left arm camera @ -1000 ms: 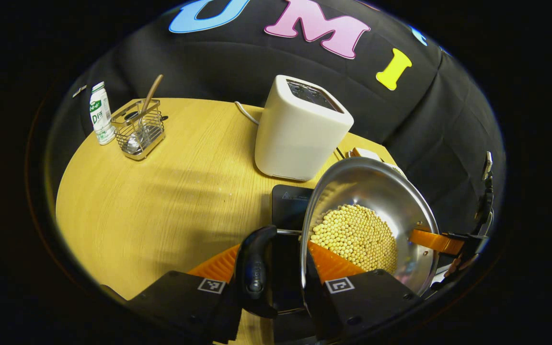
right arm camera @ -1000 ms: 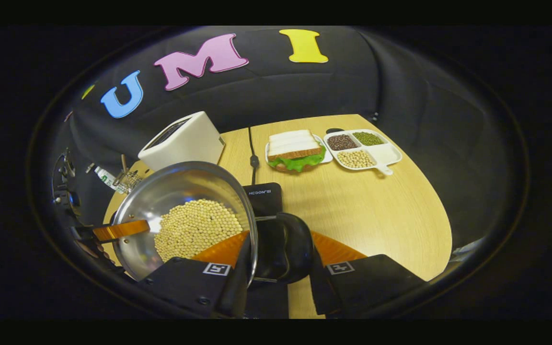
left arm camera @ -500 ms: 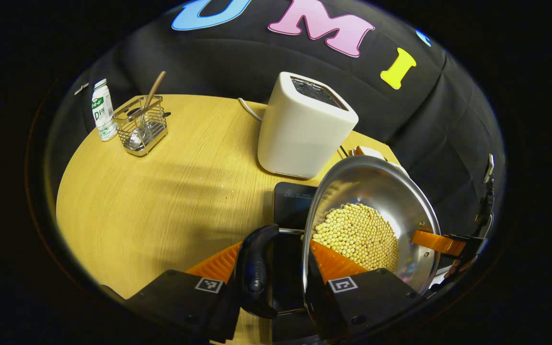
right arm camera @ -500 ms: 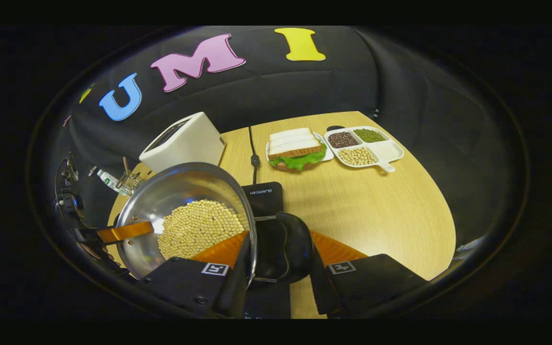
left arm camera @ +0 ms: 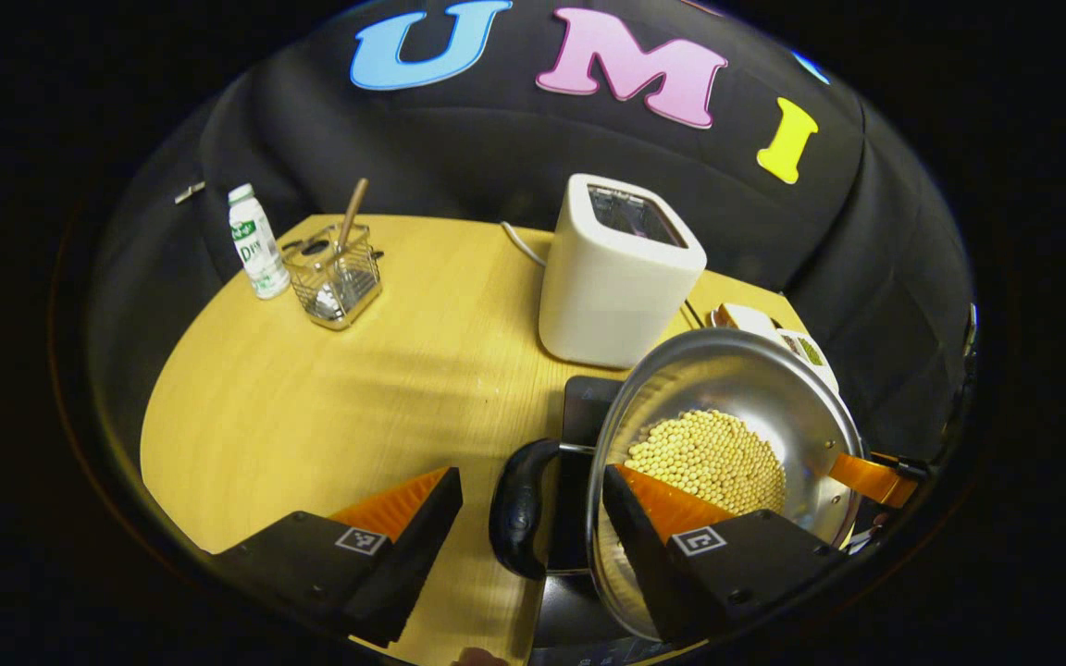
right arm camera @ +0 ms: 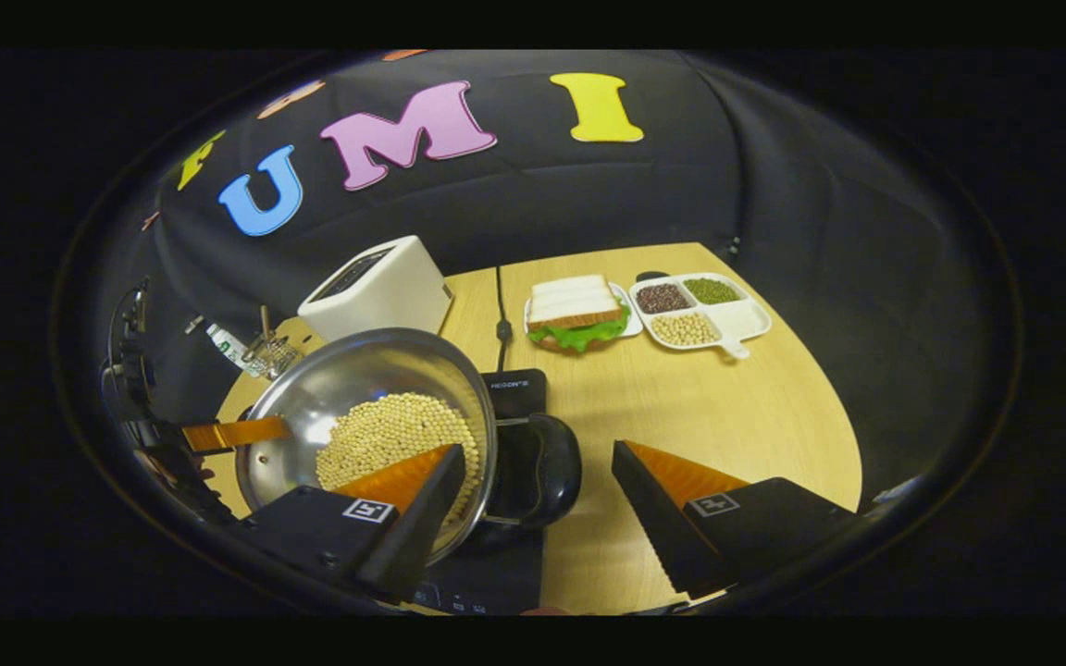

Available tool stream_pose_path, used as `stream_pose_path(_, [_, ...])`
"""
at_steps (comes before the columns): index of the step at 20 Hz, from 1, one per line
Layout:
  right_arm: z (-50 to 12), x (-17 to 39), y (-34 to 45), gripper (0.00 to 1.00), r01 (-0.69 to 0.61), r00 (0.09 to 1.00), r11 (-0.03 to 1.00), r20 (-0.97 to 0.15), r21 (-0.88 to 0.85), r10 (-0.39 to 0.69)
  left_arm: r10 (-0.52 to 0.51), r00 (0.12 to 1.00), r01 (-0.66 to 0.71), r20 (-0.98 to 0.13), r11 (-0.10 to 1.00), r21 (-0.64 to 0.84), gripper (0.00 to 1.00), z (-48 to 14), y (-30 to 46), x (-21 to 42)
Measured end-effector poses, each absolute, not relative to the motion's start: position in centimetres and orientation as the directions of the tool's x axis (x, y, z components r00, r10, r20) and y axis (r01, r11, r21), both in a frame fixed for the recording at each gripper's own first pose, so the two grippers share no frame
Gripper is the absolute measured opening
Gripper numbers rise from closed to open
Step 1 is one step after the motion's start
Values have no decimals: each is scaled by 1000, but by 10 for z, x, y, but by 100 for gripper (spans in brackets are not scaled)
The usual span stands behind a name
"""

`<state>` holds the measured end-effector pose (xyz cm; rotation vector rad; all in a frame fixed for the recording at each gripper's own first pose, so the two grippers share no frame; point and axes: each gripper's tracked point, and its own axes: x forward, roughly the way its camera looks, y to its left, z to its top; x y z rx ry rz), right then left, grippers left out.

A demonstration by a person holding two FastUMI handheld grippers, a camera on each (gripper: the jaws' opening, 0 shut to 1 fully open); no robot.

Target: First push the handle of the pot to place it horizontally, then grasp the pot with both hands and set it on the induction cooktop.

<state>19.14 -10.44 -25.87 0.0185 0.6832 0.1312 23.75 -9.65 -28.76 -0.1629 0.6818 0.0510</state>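
A steel pot (left arm camera: 727, 388) holding yellow beans rests on the black induction cooktop (left arm camera: 586, 407). My left gripper (left arm camera: 530, 474) stands open, its fingers spread either side of the pot's black side handle (left arm camera: 516, 509) and touching nothing. In the right gripper view the pot (right arm camera: 357, 388) sits on the cooktop (right arm camera: 516, 390). My right gripper (right arm camera: 538, 451) is open around the opposite black handle (right arm camera: 544, 467). One left gripper finger (right arm camera: 228, 432) shows at the pot's far rim, and one right gripper finger (left arm camera: 871, 476) shows likewise in the left gripper view.
A white toaster (left arm camera: 621, 273) stands just behind the cooktop. A bottle (left arm camera: 255, 242) and a wire basket (left arm camera: 334, 277) sit at the far left of the wooden table (left arm camera: 311, 407). A sandwich (right arm camera: 579, 310) and a divided tray (right arm camera: 744, 319) of beans lie at the far right.
Both grippers were shut on the pot's handles and have opened. Both have also drawn back a little from the pot.
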Motion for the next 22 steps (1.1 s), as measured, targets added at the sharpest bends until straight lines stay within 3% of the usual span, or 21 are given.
stream_pose_path(9, [-131,147,-96,99,-58,935,997,-353,-57,35,39,944,-69,-328,994,-80,96,-140,-63,170])
stream_pose_path(13, [-78,116,-62,99,-88,977,993,-199,-76,71,43,983,-55,-179,996,-65,95,-84,-44,129])
stream_pose_path(18, [-27,68,-31,98,-83,996,993,-46,-80,79,72,996,-74,-58,997,-31,95,-51,-24,76])
stream_pose_path(22, [-6,36,-24,99,-50,998,998,33,-36,51,90,995,-89,-45,996,25,95,-46,-18,38])
